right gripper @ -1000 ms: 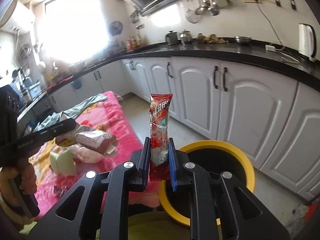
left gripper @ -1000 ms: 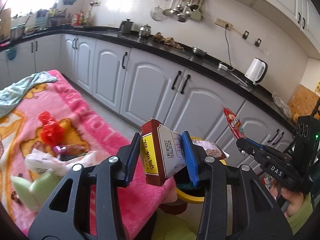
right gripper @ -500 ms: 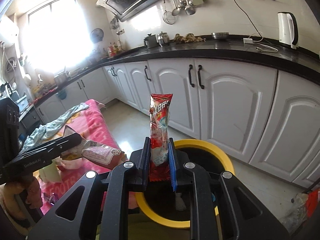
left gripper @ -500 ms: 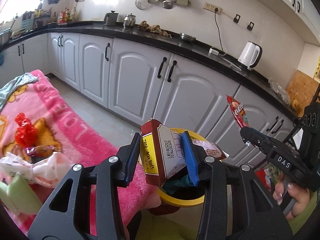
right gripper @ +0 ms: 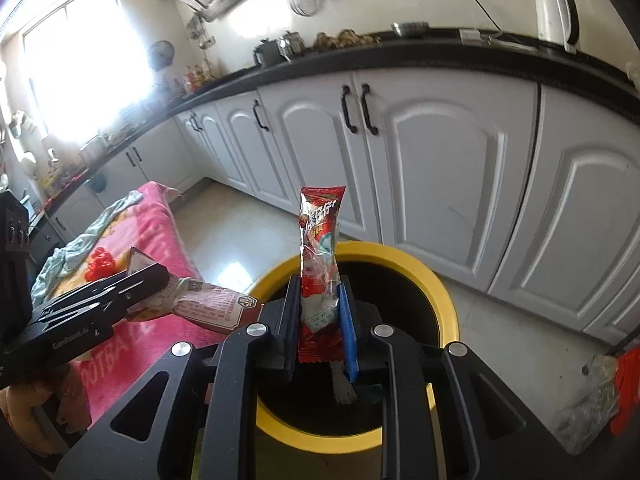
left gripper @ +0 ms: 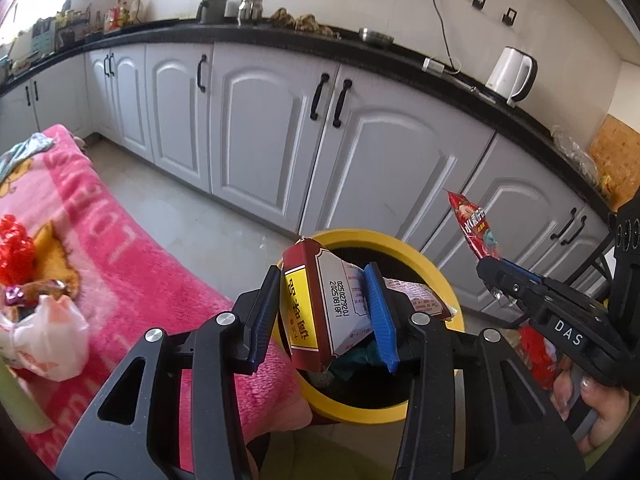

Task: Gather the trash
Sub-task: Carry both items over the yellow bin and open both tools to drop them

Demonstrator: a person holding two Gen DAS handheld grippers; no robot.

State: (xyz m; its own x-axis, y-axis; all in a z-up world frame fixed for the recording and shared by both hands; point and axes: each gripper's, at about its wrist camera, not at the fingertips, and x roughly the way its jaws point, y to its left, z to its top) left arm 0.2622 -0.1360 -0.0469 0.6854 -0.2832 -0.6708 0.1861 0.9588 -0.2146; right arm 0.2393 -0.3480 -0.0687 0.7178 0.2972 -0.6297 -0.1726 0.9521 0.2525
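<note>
Red-and-white, the crumpled seasoning packet (left gripper: 328, 312) sits pinched in my left claw (left gripper: 326, 316), poised over the near rim of the yellow-rimmed bin (left gripper: 448, 288). My right claw (right gripper: 320, 322) is clamped on a tall red snack wrapper (right gripper: 320, 256), upright above the same bin's mouth. To drop well, I judge each claw should sit squarely over the dark opening, not the rim, then part its fingers fully so the light film falls free instead of clinging. Beside the bin, on the pink blanket (left gripper: 132, 264), more scraps wait: a white bag (left gripper: 52, 340) and red wrapping (left gripper: 16, 248).
</note>
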